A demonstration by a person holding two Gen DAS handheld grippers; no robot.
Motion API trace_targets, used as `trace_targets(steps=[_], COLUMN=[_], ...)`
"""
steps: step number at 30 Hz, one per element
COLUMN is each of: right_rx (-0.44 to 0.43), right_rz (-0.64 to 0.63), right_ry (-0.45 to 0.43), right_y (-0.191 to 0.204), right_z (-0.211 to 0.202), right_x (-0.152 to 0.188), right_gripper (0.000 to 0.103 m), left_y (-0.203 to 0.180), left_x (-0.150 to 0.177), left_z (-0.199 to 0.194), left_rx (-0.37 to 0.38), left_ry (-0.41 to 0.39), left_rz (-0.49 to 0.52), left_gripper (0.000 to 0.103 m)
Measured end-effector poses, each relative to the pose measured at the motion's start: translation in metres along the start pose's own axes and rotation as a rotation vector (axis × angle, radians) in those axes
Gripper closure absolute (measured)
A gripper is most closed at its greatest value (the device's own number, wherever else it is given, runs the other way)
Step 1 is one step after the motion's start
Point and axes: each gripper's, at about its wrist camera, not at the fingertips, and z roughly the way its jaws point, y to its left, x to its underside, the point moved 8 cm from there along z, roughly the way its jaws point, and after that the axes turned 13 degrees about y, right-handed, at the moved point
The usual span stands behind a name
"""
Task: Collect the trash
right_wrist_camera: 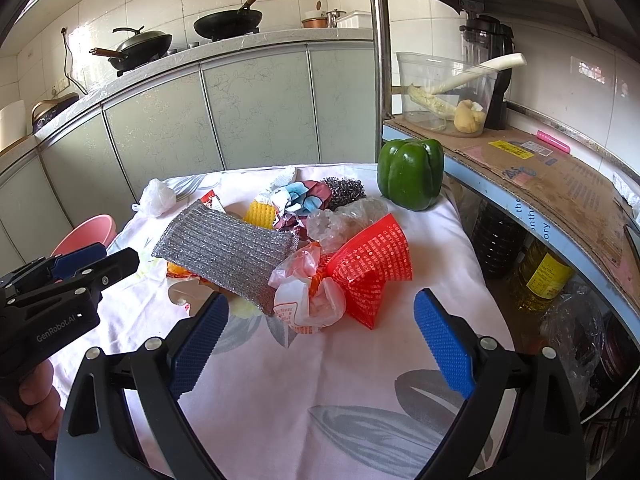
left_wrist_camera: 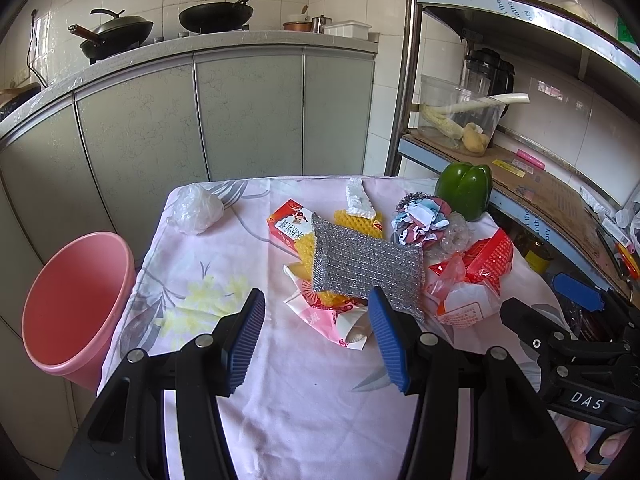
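Note:
A heap of trash lies on the cloth-covered table (left_wrist_camera: 280, 400): a silver scouring cloth (left_wrist_camera: 366, 266) (right_wrist_camera: 228, 252) on top, a red carton (left_wrist_camera: 288, 224), yellow foam netting (left_wrist_camera: 358, 220), crumpled paper (left_wrist_camera: 420, 220) (right_wrist_camera: 300, 200), a red mesh bag (left_wrist_camera: 490, 258) (right_wrist_camera: 370, 266) and a white-orange wrapper (right_wrist_camera: 308, 304). A crumpled white plastic bag (left_wrist_camera: 196, 212) (right_wrist_camera: 158, 198) lies apart at the far left. My left gripper (left_wrist_camera: 316, 312) is open and empty, just before the heap. My right gripper (right_wrist_camera: 322, 312) is open and empty, around the wrapper's near side. A pink bin (left_wrist_camera: 76, 304) stands left of the table.
A green bell pepper (right_wrist_camera: 412, 174) sits at the table's far right corner. A metal shelf (right_wrist_camera: 540, 184) with a clear tub, blender and bottles stands right. Grey cabinets (left_wrist_camera: 200, 120) with woks on the counter run behind.

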Motion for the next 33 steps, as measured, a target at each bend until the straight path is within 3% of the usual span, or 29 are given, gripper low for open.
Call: trace_targets(steps=[17, 21, 28, 33], right_rx=[0.001, -0.001, -0.019, -0.031], right_rz=[0.018, 0.026, 0.031, 0.035], right_ry=[0.002, 0.007, 0.013, 0.013], right_y=[-0.007, -0.01, -0.011, -0.015], right_z=[0.003, 0.005, 0.009, 0.01], right_x=[0.0, 0.0, 0.001, 0.0], right_gripper=[0.008, 0.008, 0.008, 0.008], left_y=[0.004, 0.01, 0.016, 0.016], left_x=[-0.001, -0.001, -0.006, -0.023], left_z=[0.005, 0.011, 0.026, 0.041], left_rx=[0.025, 0.063, 0.203, 0.223], left_ry=[0.009, 0.036, 0.1, 0.133], left_rz=[-0.002, -0.022, -0.076, -0.092], left_gripper=[0.05, 0.05, 0.05, 0.05])
